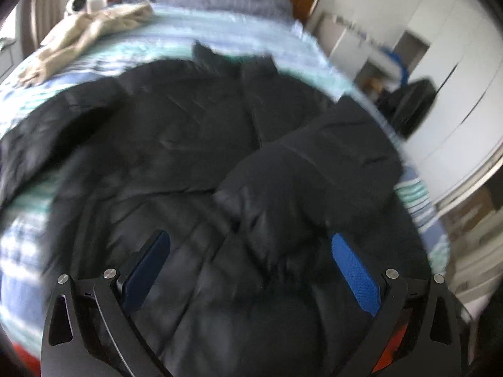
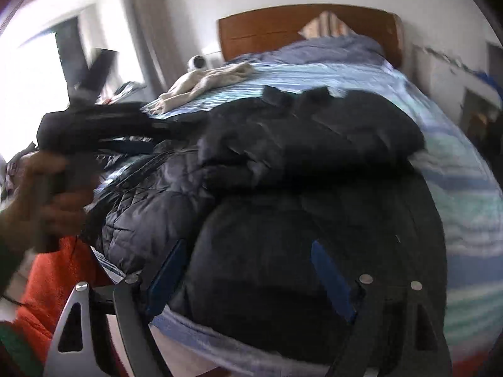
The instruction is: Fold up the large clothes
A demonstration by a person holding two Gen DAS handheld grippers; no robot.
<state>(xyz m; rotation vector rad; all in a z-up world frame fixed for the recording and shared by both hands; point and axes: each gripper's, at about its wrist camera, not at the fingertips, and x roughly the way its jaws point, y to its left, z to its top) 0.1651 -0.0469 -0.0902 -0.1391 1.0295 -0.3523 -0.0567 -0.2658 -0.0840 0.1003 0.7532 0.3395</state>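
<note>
A large black puffer jacket (image 1: 188, 132) lies spread on the striped bed, collar toward the headboard. Its right sleeve (image 1: 314, 169) is folded in over the body. My left gripper (image 1: 250, 245) is open just above the jacket's lower part, with the sleeve cuff between its blue pads but not held. In the right wrist view the same jacket (image 2: 283, 163) fills the middle. My right gripper (image 2: 248, 251) is open over the jacket's hem near the bed's foot. The left gripper's body and the hand holding it (image 2: 78, 132) show at the left of that view.
A beige garment (image 1: 81, 31) lies at the bed's far left, next to a small white camera (image 1: 77, 3). The wooden headboard (image 2: 301, 28), a blue blanket and a pillow are at the far end. White wardrobes and a dark bag (image 1: 411, 106) stand to the right.
</note>
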